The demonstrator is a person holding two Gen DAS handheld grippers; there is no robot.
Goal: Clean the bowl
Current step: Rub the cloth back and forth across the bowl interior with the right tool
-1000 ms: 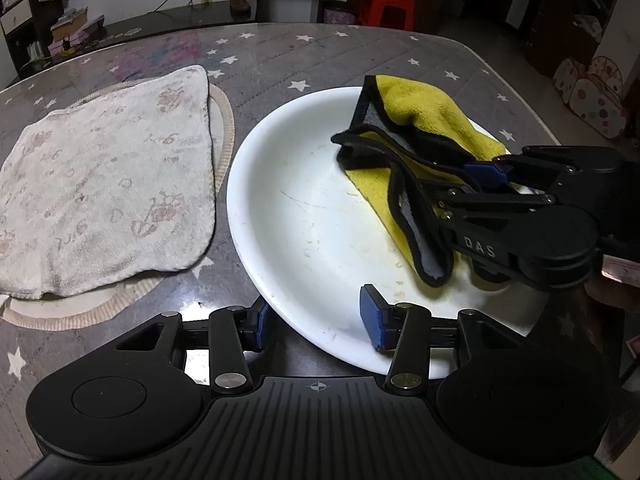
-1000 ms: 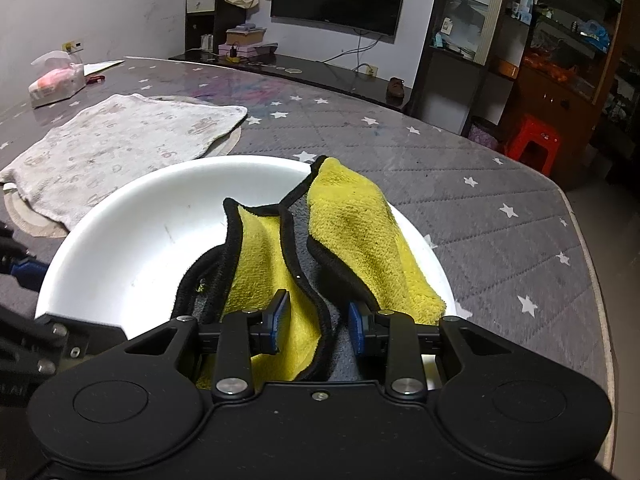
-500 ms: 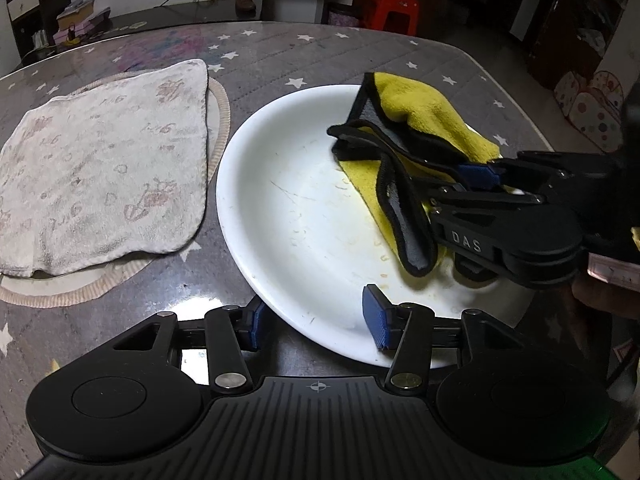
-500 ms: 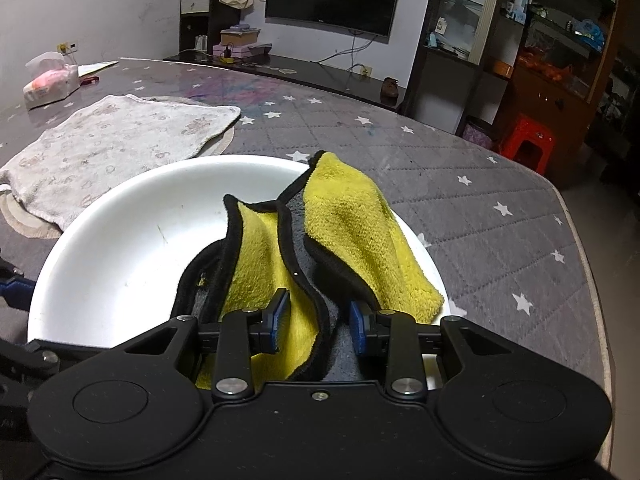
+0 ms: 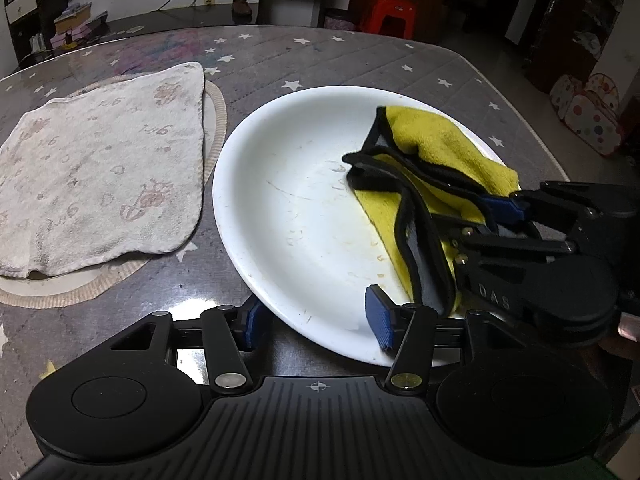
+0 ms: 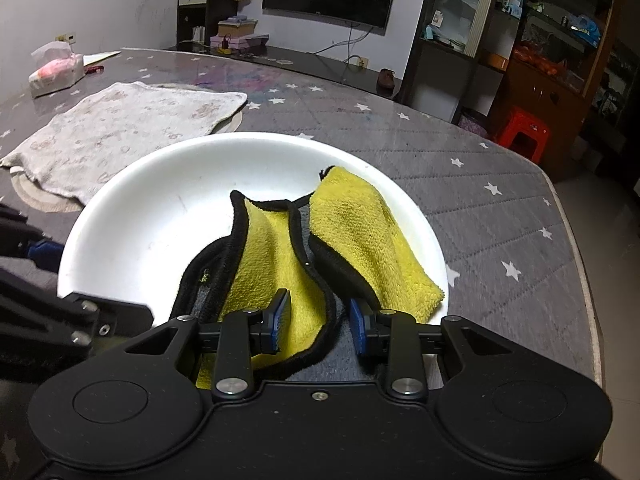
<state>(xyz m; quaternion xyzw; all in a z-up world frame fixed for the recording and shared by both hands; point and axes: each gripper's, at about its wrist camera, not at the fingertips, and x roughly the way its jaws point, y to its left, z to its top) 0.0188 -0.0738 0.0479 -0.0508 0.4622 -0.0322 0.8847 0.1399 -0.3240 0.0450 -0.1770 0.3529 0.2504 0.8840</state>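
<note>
Cloth [image 5: 432,168] lies in the bowl [image 5: 280,184] at three o'clock; towel [image 5: 100,168] on the table [image 5: 320,56] at nine o'clock, beside the bowl.

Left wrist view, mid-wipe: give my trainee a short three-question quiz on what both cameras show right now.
1. True or false: the right gripper is shut on the yellow black-edged microfibre cloth.
2. Multiple choice: the left gripper straddles the rim of A) the shallow white ceramic bowl, B) a glass cup, C) a steel pan.
3. Fill in: the pale printed towel lies flat on a round woven ____.

Key: 1 true; 2 A; 3 mat.
</note>
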